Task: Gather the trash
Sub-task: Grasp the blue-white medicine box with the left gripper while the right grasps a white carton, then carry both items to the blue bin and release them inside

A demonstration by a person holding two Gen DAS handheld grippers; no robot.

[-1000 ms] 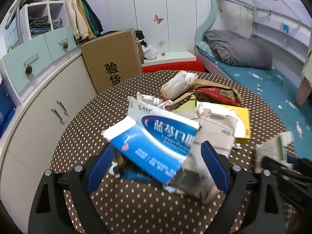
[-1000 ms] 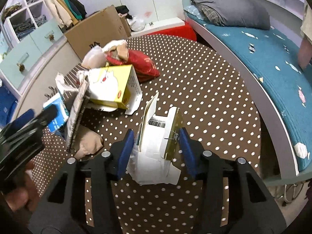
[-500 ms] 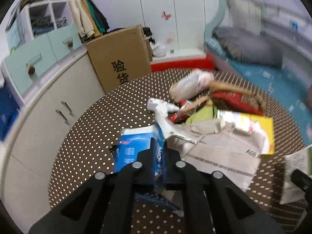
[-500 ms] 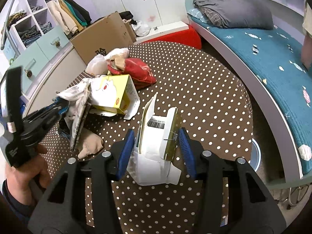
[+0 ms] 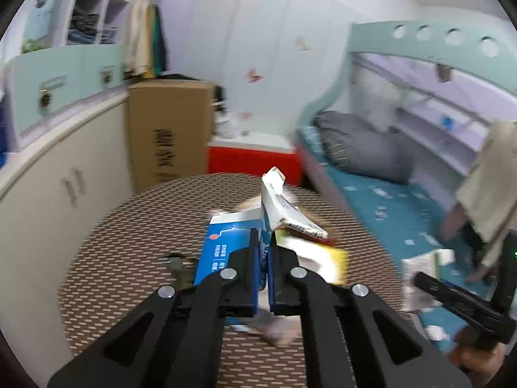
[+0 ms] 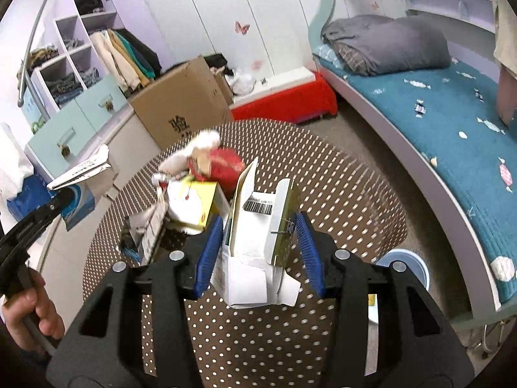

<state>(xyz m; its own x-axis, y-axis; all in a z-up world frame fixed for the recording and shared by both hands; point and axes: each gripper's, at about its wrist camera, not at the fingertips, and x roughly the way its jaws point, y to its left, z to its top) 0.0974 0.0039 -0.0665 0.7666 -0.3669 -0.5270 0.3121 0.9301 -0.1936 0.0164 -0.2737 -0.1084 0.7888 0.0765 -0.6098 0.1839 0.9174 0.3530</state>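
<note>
2 pieces are in hand, the left gripper [image 5: 262, 242] clamped on a blue carton [image 5: 226, 242], the right gripper [image 6: 258, 236] clamped on a white carton [image 6: 258, 226], while a yellow box [image 6: 194, 203] and red bag [image 6: 223, 165] beyond the jaws remain.

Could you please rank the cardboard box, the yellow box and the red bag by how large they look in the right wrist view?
1. cardboard box, clearly largest though farthest.
2. yellow box and red bag: they look alike, and the yellow box is nearer and partly hidden, so I would not rank them.
</note>
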